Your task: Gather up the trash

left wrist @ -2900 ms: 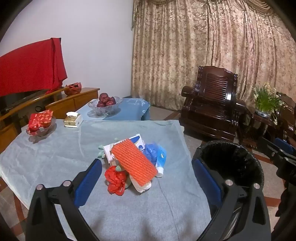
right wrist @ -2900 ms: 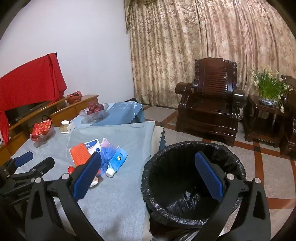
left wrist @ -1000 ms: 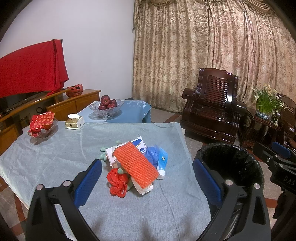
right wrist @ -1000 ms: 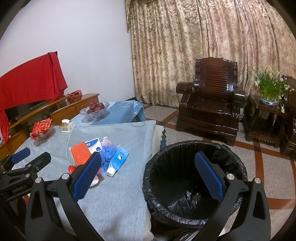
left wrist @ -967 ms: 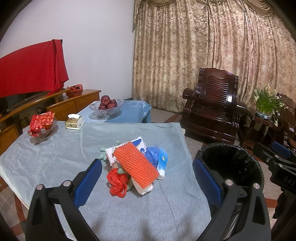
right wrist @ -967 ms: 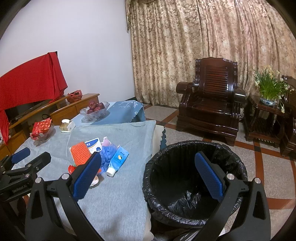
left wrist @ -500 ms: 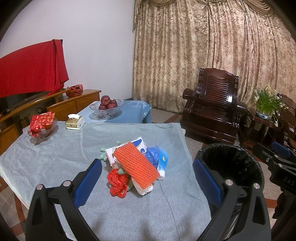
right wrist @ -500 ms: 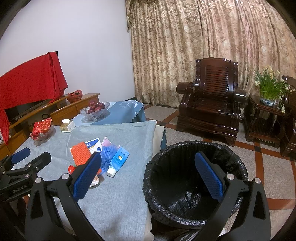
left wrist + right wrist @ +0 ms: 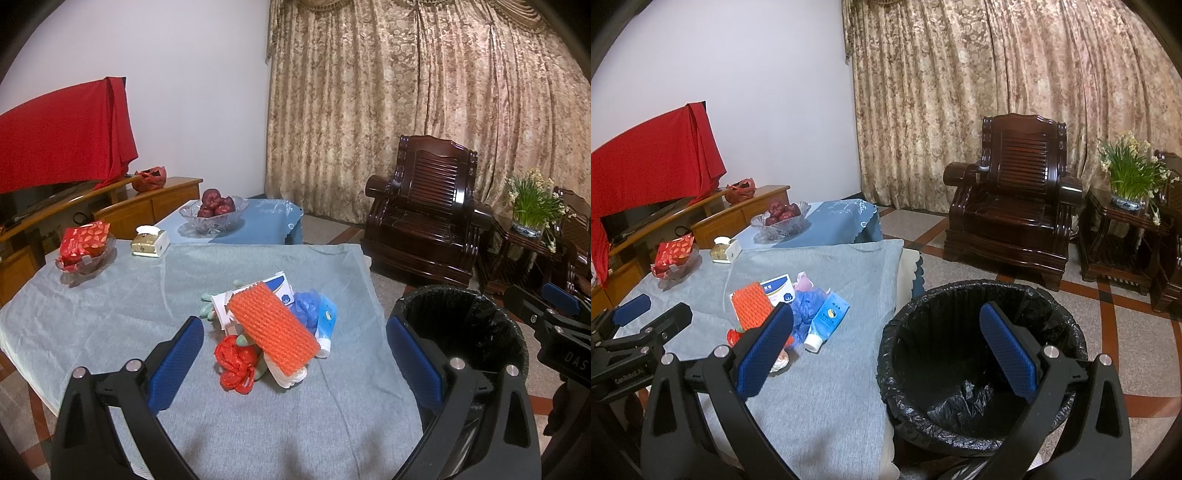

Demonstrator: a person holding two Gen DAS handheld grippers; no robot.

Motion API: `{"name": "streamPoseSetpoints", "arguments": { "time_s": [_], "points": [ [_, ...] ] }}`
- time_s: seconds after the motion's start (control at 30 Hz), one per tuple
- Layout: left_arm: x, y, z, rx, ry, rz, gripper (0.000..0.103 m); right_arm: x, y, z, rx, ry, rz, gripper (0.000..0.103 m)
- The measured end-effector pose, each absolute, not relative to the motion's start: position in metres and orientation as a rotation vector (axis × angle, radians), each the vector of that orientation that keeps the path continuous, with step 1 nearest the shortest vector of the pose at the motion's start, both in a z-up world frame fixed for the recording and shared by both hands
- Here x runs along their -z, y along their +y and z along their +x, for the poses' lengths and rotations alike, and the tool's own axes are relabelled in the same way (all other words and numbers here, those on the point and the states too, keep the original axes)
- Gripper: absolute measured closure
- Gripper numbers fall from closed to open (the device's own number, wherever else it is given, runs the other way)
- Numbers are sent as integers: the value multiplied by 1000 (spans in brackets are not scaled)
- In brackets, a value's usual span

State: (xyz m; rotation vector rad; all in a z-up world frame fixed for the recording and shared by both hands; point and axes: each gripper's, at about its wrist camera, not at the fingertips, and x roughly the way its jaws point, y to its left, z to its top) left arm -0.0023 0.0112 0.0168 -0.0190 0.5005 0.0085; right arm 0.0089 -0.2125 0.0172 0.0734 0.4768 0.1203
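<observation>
Left gripper spread wide, nothing between its blue pads, hovering above the near edge of the grey-cloth-covered desk. Just ahead, a small heap of trash on the cloth: orange foam fruit-net sleeve lying on top, crumpled red plastic bag touching its near end, white and blue cardboard box behind, crumpled blue plastic bag and white and blue squeeze tube to its right. Something pale green under the pile, possibly a glove.

Right gripper equally wide and empty, held over the round bin lined with a black bag, standing on the floor just beside the desk edge.

Farther back: glass bowl of red fruit, dark wooden armchair.
</observation>
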Motion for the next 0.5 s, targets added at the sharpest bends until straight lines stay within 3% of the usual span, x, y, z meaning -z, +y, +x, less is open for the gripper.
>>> {"name": "streamPoseSetpoints", "arguments": {
  "time_s": [0.5],
  "points": [
    [5,52,19,-81,517,-17,6,9,-176,44,-211,508,57,5]
  ]
}}
